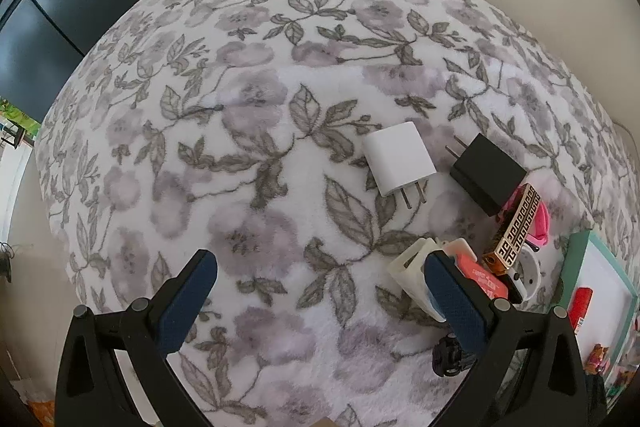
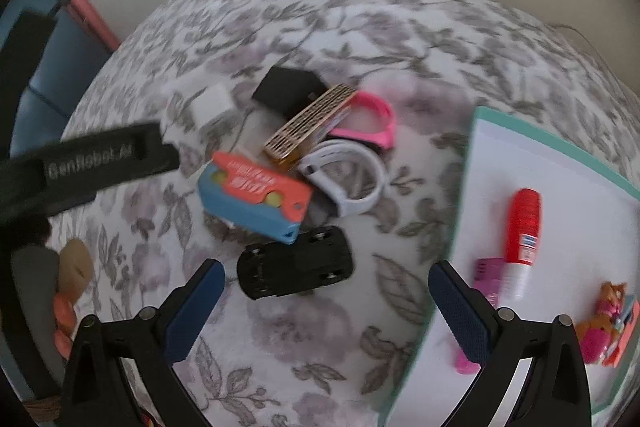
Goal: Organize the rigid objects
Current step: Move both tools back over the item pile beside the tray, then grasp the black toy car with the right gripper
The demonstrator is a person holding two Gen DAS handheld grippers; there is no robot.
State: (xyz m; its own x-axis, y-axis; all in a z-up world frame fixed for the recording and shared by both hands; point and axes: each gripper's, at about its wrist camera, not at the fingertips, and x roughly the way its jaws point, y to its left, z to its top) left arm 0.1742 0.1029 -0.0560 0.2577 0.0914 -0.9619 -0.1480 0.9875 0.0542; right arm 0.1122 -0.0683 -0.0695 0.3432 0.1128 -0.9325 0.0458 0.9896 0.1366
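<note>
Small objects lie on a floral blanket. In the left wrist view a white charger and a black charger lie ahead of my open, empty left gripper. In the right wrist view my open, empty right gripper hovers over a black toy car. Beyond it lie a blue and orange box, a white band, a pink band, a gold patterned bar and the black charger. A teal-rimmed white tray at right holds a red glue stick and small toys.
The tray sits at the right edge in the left wrist view. The left gripper's black body reaches in from the left in the right wrist view. A wall runs behind the blanket; a dark cabinet stands at the left.
</note>
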